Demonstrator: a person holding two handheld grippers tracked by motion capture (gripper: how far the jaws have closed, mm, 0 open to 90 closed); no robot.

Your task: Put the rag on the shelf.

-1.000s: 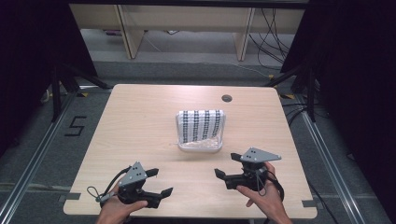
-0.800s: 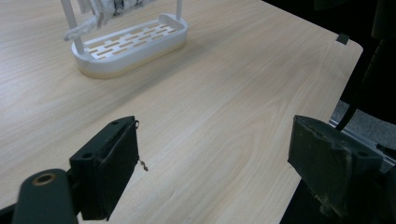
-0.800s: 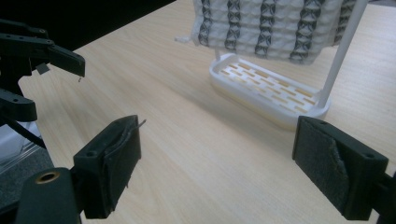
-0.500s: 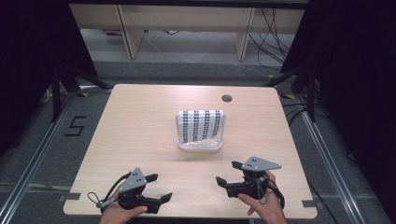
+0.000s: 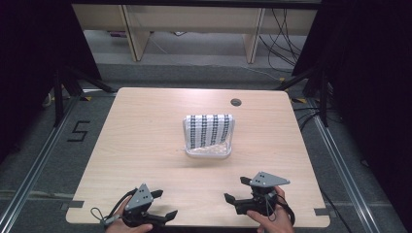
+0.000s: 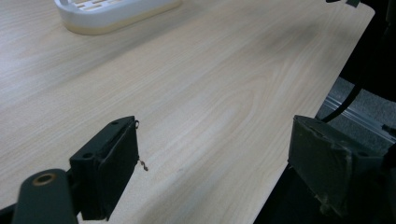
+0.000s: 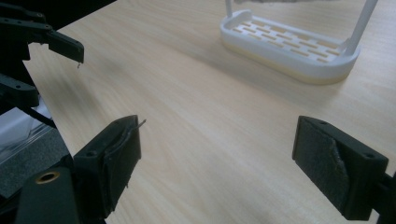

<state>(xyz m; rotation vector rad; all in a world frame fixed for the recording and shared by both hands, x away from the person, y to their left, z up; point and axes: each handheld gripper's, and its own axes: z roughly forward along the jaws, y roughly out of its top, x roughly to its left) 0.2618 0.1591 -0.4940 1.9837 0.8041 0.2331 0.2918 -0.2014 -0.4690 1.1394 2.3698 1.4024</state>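
Observation:
A white slotted rack [image 5: 209, 152] stands at the middle of the table, with a black-and-white checked cloth [image 5: 209, 129] draped over its rail. My left gripper [image 5: 165, 204] rests open at the front edge, left of centre, nothing between its jaws. In the left gripper view that gripper [image 6: 215, 158] straddles the table's edge, the rack [image 6: 112, 11] far ahead. My right gripper [image 5: 234, 189] is open at the front right, held by a hand. The right gripper view has its empty gripper [image 7: 217, 158] aimed over bare wood, with the rack [image 7: 289, 46] beyond and the left gripper [image 7: 42, 46] at far left.
The light wooden table [image 5: 145, 136] has a round cable hole [image 5: 236, 102] near its far edge. Dark floor, metal rails and cables surround it. Bare wood lies between the rack and both grippers.
Both grippers have drawn back toward the table's front edge, away from the rack, and the hands have sunk lower in the high view. The rack and cloth have not moved.

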